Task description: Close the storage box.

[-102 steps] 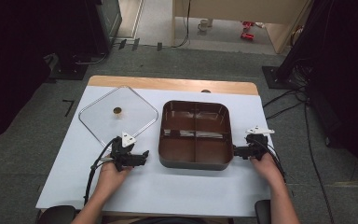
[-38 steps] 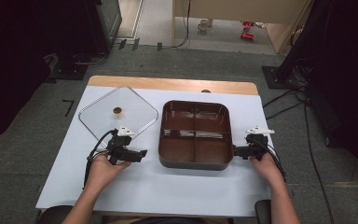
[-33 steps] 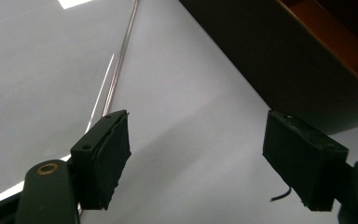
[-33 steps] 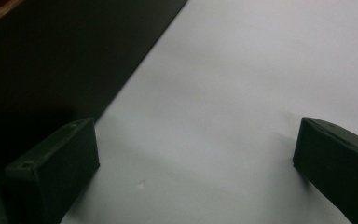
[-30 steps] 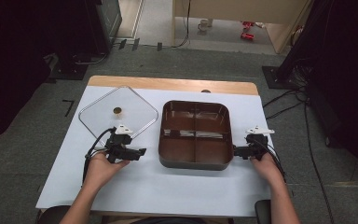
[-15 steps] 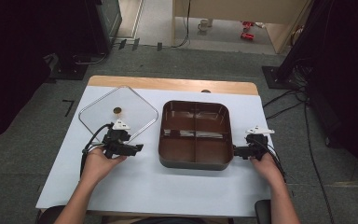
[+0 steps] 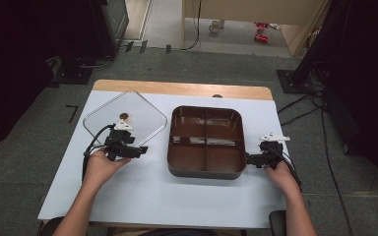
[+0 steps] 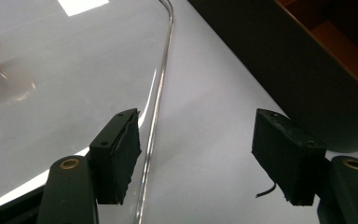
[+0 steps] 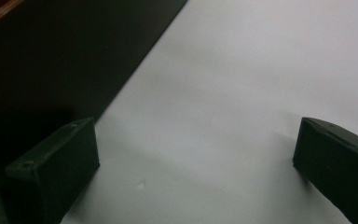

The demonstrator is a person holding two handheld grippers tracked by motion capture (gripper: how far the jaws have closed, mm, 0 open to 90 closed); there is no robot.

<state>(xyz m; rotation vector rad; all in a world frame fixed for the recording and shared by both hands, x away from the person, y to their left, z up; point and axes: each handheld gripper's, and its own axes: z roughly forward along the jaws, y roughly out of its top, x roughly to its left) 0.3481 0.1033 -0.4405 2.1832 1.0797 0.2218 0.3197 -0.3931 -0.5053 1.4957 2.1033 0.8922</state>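
Moved: left gripper [image 7: 139, 150], from tray [image 7: 205, 141] to glass lid [image 7: 125, 119] lying left of it; jaws closing, straddling its rim [image 8: 154, 116], not clamped. Right gripper [image 7: 250, 158] released. Advice: seat rim deep before squeezing.

Overhead light bright on white table [image 7: 142, 196]; surrounding floor dim, room corners near black. Ceiling-lamp glare on glass lid [image 8: 51, 93]. High view soft, grainy. Brown tray [image 9: 51, 56] wall in deep shadow.

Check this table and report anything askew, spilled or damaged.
Nothing is spilled or broken. The clear glass lid lies off the brown divided pot, turned cornerwise to it on the white table. The pot's compartments look empty.
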